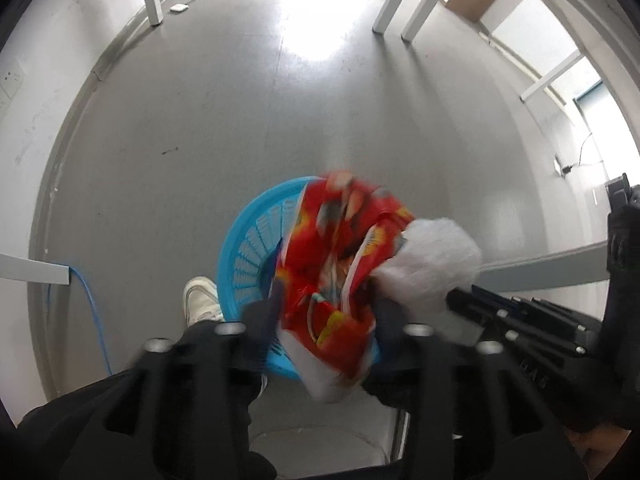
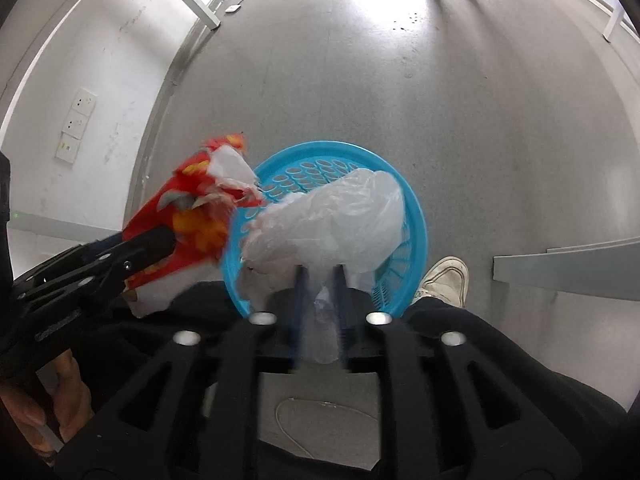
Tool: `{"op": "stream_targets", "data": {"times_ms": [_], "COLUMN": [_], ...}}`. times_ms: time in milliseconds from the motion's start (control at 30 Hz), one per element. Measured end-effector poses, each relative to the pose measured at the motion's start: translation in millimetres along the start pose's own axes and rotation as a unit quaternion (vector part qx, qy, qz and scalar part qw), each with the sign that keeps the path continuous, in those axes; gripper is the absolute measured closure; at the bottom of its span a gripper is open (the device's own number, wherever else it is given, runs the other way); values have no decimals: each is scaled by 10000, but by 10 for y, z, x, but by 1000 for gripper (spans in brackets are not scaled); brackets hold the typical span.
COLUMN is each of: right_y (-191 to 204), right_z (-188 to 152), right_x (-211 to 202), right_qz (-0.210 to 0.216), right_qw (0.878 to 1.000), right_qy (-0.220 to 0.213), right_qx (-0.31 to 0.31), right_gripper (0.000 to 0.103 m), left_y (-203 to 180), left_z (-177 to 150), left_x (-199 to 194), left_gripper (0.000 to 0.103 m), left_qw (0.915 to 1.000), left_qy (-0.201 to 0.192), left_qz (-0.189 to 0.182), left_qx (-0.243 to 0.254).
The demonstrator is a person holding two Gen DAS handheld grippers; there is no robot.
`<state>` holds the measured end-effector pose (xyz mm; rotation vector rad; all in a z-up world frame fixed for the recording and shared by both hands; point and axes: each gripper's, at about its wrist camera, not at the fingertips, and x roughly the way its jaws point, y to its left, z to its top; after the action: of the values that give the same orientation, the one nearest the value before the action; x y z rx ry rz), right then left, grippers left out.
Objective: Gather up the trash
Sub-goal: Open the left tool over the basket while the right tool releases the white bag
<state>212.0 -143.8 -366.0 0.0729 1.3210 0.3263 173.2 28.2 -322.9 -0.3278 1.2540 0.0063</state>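
The floor (image 1: 200, 128) carries a blue basket (image 2: 416, 216) between the person's shoes. Over it hangs a red wrapper (image 1: 336, 248) between the left gripper's (image 1: 320, 320) fingers, which stand apart, loosening on it. A white bag (image 2: 332, 224) droops over the basket's middle from the right gripper (image 2: 320, 292), fingers narrowly parted around it. Both pieces seem about to drop in; neither is inside yet.

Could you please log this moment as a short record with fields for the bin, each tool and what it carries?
bin: blue slotted basket on the grey floor
left tool: jaws apart, red snack wrapper between them, above the basket
right tool: jaws slightly apart, clear plastic bag between them, above the basket
nearby: white shoe beside the basket
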Motion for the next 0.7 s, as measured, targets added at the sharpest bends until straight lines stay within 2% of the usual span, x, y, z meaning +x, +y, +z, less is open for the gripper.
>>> {"op": "stream_targets", "data": {"times_ms": [200,400,500,633,700], "right_y": [-22,16,116,157,156], "right_z": [-19,-125,-215,-369,-478], "right_x": [-11,-113,-224,-461,-604], "right_qz": [0,16,-122,17,67], "right_qw": [10000,9999,9993,9987,9984], "right_qy": [-8,-75,-109,-283,-385], "right_qx": [20,-74,-338,-418,-417], "right_gripper": [73,66,63,60,56], "left_y": [8,21,-23,-44,-51], "left_z": [-18,-87,-140,-229,-291], "left_x": [-52,-126,-206,-437,-562], "left_gripper": [58,58,58,58,58], "left_qw": [9999,9998,9997,9988,9979], "left_qy": [-116,-176,-230,-393,-599], "left_qz": [83,-40,-11,-245,-113], "left_qx": [-44,-128,43,135,209]}}
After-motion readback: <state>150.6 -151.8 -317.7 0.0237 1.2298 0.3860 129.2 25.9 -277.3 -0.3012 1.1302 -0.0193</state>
